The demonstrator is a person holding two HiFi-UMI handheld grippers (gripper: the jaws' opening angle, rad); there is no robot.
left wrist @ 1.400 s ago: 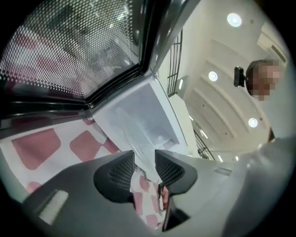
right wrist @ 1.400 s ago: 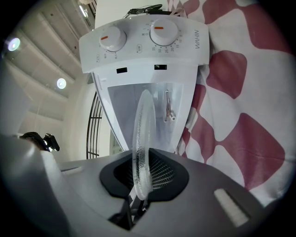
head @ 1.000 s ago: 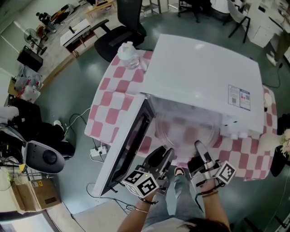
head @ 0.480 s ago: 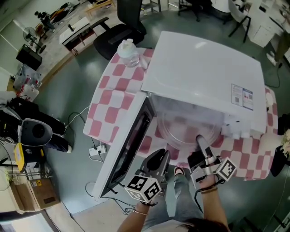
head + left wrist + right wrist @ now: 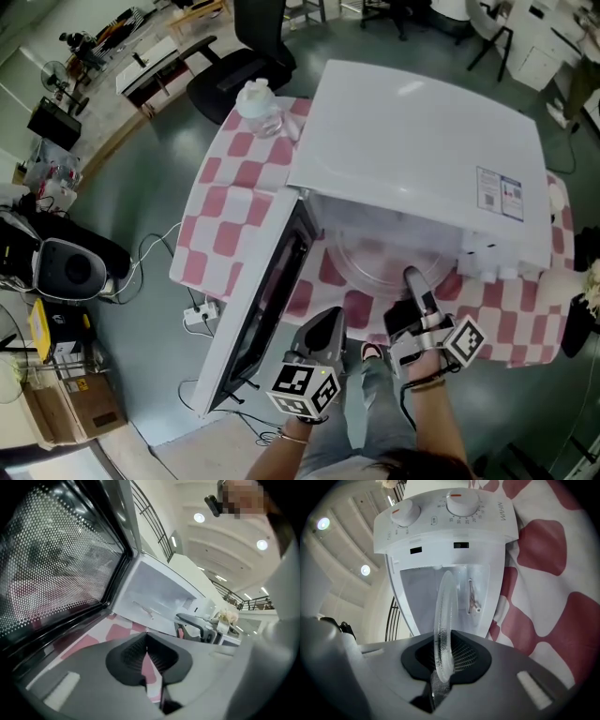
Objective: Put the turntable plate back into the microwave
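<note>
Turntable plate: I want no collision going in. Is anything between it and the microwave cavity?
Nothing visible. The door is swung wide open, and the right gripper holds the turntable plate by its rim at the mouth of the cavity. The shut left gripper sits beside the door.

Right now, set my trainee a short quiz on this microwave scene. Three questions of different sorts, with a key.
1. Multiple choice: what does the right claw grip?
A. a glass turntable plate
B. a mug
C. a sponge
2. True or false: the door of the microwave stands open.
3. Fill in: the microwave stands on a red-and-white ____ cloth.

Key: 1 A; 2 true; 3 checked.
</note>
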